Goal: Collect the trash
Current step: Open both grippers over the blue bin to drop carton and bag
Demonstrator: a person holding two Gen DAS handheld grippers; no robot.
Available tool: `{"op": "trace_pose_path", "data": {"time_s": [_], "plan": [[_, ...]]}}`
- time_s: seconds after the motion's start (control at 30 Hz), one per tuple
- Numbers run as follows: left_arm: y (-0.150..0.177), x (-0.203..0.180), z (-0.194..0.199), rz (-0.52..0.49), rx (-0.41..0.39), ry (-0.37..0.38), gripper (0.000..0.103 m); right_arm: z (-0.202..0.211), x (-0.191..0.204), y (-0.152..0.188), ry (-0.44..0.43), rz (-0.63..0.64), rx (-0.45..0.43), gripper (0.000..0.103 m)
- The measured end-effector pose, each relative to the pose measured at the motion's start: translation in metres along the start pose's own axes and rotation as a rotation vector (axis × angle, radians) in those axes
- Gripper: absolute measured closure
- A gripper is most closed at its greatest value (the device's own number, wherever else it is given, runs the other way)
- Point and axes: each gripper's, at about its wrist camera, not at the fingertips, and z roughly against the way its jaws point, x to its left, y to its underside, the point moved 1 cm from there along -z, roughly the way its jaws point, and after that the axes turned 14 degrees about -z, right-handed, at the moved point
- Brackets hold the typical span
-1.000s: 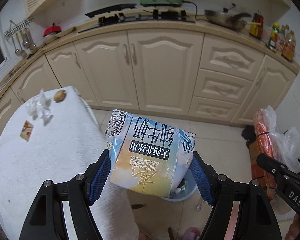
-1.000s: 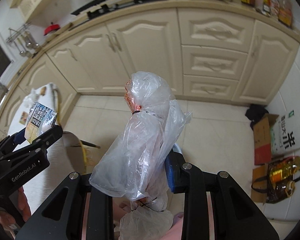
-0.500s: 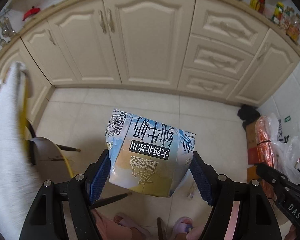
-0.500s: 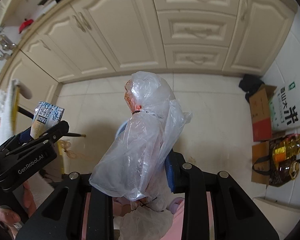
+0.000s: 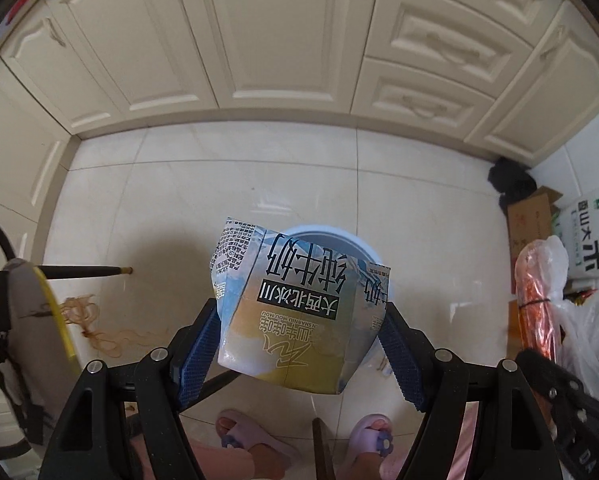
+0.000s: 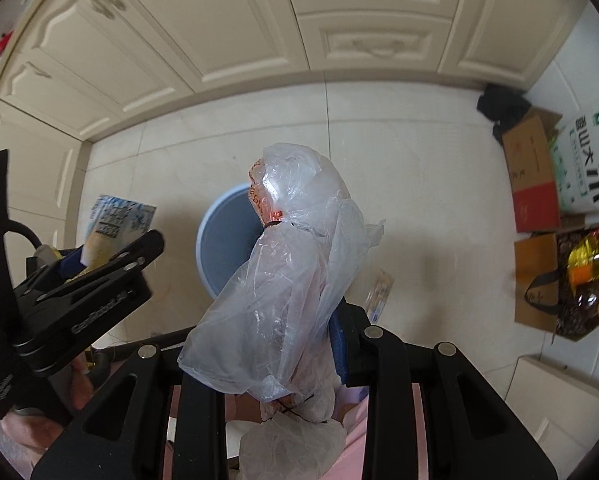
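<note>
My left gripper [image 5: 299, 340] is shut on a crumpled blue and yellow milk carton [image 5: 299, 304], its blue pads pressing both sides. The carton hangs right over a pale blue trash bin [image 5: 339, 240] on the tiled floor. My right gripper [image 6: 275, 340] is shut on a clear plastic bag [image 6: 287, 280] with an orange wrapper inside, held over the same bin [image 6: 223, 248]. In the right wrist view the left gripper [image 6: 111, 256] and carton [image 6: 115, 216] sit left of the bin. The bag and right gripper also show at the right edge of the left wrist view [image 5: 543, 296].
Cream cabinets [image 5: 259, 40] line the far side of the floor. Cardboard boxes [image 6: 531, 176], a rice sack [image 6: 591, 168] and oil bottles [image 6: 591, 264] stand at the right wall. A chair [image 5: 23, 320] is at left, with tangled string [image 5: 95, 320] on the floor. The person's slippered feet [image 5: 251, 440] are below.
Both grippers have dropped and tipped downwards, from facing the counter and table to looking at the floor. The bin has come under the carton and bag. Both grips are unchanged.
</note>
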Motion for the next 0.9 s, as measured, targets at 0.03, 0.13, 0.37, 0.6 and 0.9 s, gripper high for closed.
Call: {"op": "trace_pose_path", "data": {"time_s": [0.03,0.13,0.37,0.6,0.9], "plan": [[-0.005,-0.001,-0.011,-0.007,0.01,-0.001,0.03,-0.005,-0.002,0.0,0.001,-0.007,0.012,0.074],[-0.011,-0.007,-0.038,-0.022,0.031,-0.022,0.03,-0.016,-0.003,0.001,0.016,-0.014,0.036,0.074],[-0.013,-0.002,-0.065,0.013,0.049,-0.004,0.016,-0.032,0.002,0.002,0.027,-0.009,0.082,0.074],[0.003,0.019,-0.08,0.059,0.06,-0.028,0.011,-0.047,0.017,-0.001,0.039,0.014,0.104,0.074],[0.026,0.044,-0.068,0.118,0.074,-0.042,0.011,-0.064,0.058,-0.002,0.009,0.069,0.138,0.071]]}}
